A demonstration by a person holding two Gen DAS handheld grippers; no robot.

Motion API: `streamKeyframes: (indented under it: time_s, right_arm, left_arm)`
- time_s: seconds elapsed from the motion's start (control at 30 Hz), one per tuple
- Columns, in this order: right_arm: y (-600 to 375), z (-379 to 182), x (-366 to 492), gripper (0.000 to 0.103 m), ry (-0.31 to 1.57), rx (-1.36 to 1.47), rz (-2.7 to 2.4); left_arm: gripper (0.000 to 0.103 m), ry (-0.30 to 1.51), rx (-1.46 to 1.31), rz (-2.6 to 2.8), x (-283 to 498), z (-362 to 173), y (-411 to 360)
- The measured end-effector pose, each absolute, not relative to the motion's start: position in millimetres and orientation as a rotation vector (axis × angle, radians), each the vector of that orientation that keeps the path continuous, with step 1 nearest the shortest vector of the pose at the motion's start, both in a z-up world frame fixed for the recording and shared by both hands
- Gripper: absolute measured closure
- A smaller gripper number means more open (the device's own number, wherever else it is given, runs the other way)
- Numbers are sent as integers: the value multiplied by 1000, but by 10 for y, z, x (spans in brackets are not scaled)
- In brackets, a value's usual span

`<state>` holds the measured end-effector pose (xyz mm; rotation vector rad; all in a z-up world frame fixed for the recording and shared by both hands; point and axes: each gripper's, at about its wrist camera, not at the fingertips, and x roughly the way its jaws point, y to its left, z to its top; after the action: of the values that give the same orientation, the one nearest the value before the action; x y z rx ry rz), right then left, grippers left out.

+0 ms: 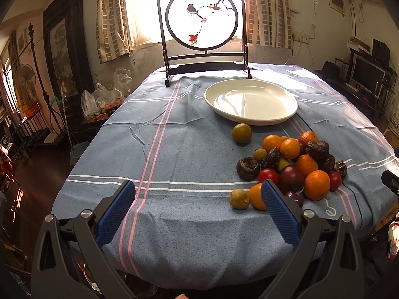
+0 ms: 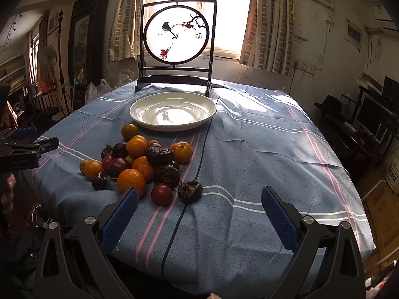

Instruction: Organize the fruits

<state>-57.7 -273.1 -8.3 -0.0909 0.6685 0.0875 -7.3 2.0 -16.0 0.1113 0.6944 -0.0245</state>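
A pile of fruit (image 1: 296,164) lies on the blue striped tablecloth: oranges, red plums, dark wrinkled fruits and small green ones. It also shows in the right wrist view (image 2: 142,164). An empty white plate (image 1: 250,101) stands behind the pile, also in the right wrist view (image 2: 173,111). One greenish orange (image 1: 241,132) sits alone between pile and plate. My left gripper (image 1: 198,208) is open and empty, low at the table's near edge, left of the pile. My right gripper (image 2: 199,215) is open and empty, right of the pile.
A dark-framed round bird screen (image 1: 203,20) stands at the back of the table, behind the plate. A thin dark cord (image 2: 197,174) runs across the cloth. The left gripper's body (image 2: 22,149) shows at the left edge of the right wrist view.
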Motion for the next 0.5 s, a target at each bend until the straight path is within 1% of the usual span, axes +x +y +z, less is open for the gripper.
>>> streamKeyframes:
  time_s: [0.03, 0.1, 0.13, 0.17, 0.23, 0.27, 0.3, 0.33, 0.4, 0.5]
  right_arm:
    - [-2719, -119, -561, 9, 670, -103, 97]
    - [-2699, -211, -511, 22, 698, -101, 136]
    - [-2679, -260, -476, 24, 706, -114, 148]
    - [-2652, -311, -450, 29, 717, -114, 161]
    - [-2606, -410, -387, 39, 723, -147, 156]
    - [-2595, -452, -361, 48, 729, -158, 152]
    - [-2594, -481, -347, 53, 740, -152, 158]
    - [-2608, -510, -327, 54, 750, -146, 163]
    - [-2647, -561, -272, 61, 774, -133, 178]
    - [-2675, -634, -159, 61, 776, -142, 168]
  left_arm:
    - [4, 703, 119, -25, -64, -201, 35]
    - [4, 721, 134, -41, -49, -301, 59]
    - [4, 732, 142, -53, -35, -354, 58]
    - [4, 745, 148, -72, -19, -399, 49]
    - [4, 768, 167, -113, 21, -495, -5]
    - [4, 777, 187, -123, 38, -543, -43]
    - [4, 785, 209, -131, 52, -588, -83]
    - [4, 792, 229, -138, 61, -625, -119]
    - [4, 805, 256, -148, 78, -673, -170]
    - [4, 810, 268, -151, 98, -707, -185]
